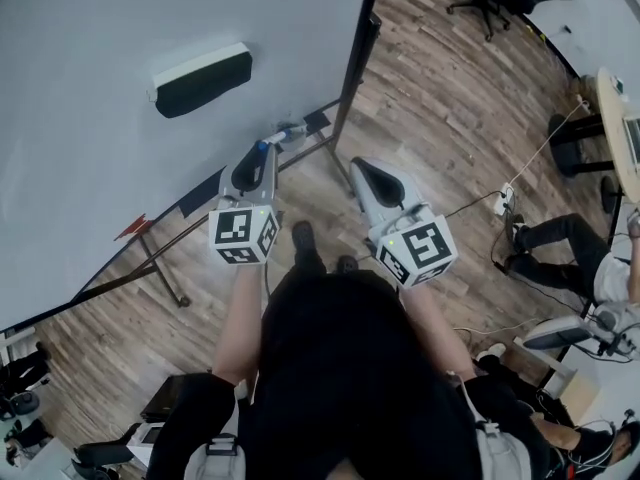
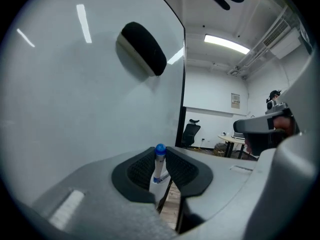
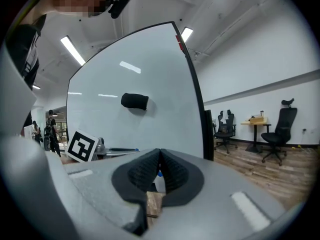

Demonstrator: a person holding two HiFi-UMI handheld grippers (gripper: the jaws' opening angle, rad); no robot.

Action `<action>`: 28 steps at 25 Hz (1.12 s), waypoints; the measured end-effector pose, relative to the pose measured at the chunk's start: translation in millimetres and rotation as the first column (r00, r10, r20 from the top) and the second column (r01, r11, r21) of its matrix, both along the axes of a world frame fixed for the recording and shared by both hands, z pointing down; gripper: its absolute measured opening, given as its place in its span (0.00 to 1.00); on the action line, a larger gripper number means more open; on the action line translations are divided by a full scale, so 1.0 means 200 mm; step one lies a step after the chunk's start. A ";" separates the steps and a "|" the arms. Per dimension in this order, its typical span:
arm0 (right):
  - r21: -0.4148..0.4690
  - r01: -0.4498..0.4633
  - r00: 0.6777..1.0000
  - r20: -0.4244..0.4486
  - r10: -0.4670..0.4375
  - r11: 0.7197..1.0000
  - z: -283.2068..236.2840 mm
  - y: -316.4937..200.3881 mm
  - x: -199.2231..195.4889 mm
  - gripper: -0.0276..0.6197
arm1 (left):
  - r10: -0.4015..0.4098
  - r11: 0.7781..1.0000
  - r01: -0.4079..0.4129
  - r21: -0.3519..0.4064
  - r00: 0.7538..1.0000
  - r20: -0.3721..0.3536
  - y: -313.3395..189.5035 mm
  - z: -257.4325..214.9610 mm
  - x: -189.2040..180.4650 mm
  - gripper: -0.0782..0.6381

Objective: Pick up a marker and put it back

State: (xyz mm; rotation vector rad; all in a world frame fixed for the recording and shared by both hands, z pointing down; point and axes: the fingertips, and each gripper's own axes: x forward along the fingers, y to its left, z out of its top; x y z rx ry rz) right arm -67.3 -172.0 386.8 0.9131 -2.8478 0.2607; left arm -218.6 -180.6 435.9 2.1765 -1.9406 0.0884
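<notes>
Beside the whiteboard (image 2: 75, 109), the left gripper (image 2: 160, 159) has its fingers clamped on the upright, blue-capped marker (image 2: 159, 150). To return it well, bring it steadily to the board before loosening. The right gripper (image 3: 159, 156) is empty, its fingers pressed together.

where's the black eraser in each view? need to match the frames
Head view: eraser in the upper left, on the whiteboard.
Left gripper view: eraser upper middle, left of centre, on the board.
Right gripper view: eraser just left of centre, mid-board.
Shared landmark: the whiteboard's dark side edge, to the right of the eraser in every view.
</notes>
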 end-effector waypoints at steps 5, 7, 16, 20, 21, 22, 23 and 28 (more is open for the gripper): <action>-0.010 -0.038 0.999 -0.002 0.038 0.999 0.02 -0.06 0.00 0.05 | 0.024 0.999 -0.024 -0.038 1.000 0.017 -0.09 0.10 -0.01 0.21; -0.013 -0.051 0.999 0.000 0.051 0.999 0.03 -0.09 -0.01 0.05 | 0.032 0.998 -0.031 -0.049 0.999 0.018 -0.12 0.13 -0.02 0.21; -0.023 -0.088 0.996 -0.011 0.087 0.996 0.05 -0.14 -0.01 0.05 | 0.077 0.992 -0.075 -0.100 0.997 0.020 -0.20 0.26 -0.01 0.22; -0.026 -0.096 0.995 -0.013 0.096 0.995 0.06 -0.14 -0.01 0.05 | 0.086 0.990 -0.083 -0.116 0.996 0.021 -0.20 0.30 0.00 0.22; -0.026 -0.097 0.995 -0.013 0.097 0.995 0.06 -0.14 -0.01 0.05 | 0.088 0.989 -0.085 -0.119 0.996 0.020 -0.20 0.31 0.01 0.22; -0.024 -0.097 0.995 -0.014 0.097 0.995 0.05 -0.15 0.00 0.05 | 0.091 0.989 -0.088 -0.123 0.996 0.020 -0.20 0.32 0.01 0.22; -0.023 -0.097 0.995 -0.015 0.097 0.995 0.05 -0.15 0.00 0.05 | 0.092 0.988 -0.088 -0.126 0.996 0.020 -0.21 0.32 0.01 0.22; -0.020 -0.087 0.996 -0.015 0.087 0.996 0.04 -0.15 0.01 0.05 | 0.078 0.990 -0.073 -0.124 0.997 0.031 -0.20 0.31 0.02 0.23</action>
